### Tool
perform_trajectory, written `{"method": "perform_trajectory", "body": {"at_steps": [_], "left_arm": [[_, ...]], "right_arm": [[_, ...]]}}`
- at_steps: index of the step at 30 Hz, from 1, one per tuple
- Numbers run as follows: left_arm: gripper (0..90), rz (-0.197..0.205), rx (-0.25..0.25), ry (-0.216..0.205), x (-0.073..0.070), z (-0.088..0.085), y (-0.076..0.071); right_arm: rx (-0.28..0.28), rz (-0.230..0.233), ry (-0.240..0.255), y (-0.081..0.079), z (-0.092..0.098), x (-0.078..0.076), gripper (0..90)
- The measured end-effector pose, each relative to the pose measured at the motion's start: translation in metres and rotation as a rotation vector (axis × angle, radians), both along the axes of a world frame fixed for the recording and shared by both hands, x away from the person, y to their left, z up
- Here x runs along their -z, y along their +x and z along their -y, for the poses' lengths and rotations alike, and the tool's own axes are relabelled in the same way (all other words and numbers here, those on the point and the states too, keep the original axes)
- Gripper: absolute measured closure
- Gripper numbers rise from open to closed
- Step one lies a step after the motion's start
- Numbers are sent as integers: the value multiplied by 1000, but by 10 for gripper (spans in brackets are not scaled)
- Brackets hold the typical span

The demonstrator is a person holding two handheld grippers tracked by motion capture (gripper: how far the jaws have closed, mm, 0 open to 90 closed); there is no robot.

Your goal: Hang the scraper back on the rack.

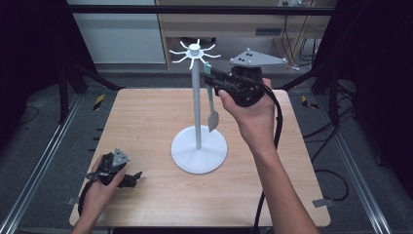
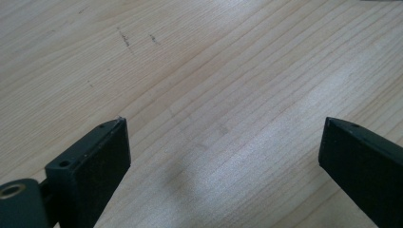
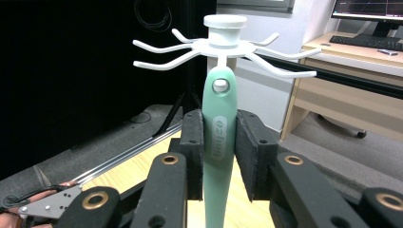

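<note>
A white hook stand (image 1: 198, 97) rises from a round base (image 1: 198, 151) in the middle of the wooden table (image 1: 146, 117). A mint-green utensil (image 1: 213, 119) hangs beside the pole, head down. My right gripper (image 1: 210, 79) is shut on its handle just under the hook ring. In the right gripper view the jaws (image 3: 219, 118) clamp the green handle (image 3: 219, 147), and a hook tip shows through the handle's hole below the hook ring (image 3: 223, 45). My left gripper (image 1: 136, 176) rests low at the table's front left, open (image 2: 223, 123) over bare wood.
Black frame posts and metal rails (image 1: 44, 156) border the table on both sides. A desk with a keyboard (image 3: 366, 42) stands beyond the far edge. The left hand and its gripper plate (image 3: 43, 204) show low in the right gripper view.
</note>
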State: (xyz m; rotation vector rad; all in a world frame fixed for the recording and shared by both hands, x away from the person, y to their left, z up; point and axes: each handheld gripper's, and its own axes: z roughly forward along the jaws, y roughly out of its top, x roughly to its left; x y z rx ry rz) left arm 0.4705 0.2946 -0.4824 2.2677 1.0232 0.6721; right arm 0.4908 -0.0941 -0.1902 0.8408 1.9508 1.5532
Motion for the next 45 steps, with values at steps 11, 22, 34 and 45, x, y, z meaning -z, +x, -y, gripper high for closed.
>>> {"method": "perform_trajectory", "body": {"at_steps": [11,22,34,45], "left_arm": [[30,-3,1,2,0,0,0],[30,-3,2,4,0,0,0],[30,-5,0,3,0,0,0],[30,-7,4,8,0,0,0]], "right_arm": [[-7,-3,-1,-1,2,0,715],[7,-6,-9,-7,13,4,708],[43,-36,-29,-8,30,18,707],[62,-57,-36,-7,37,28,693]]}}
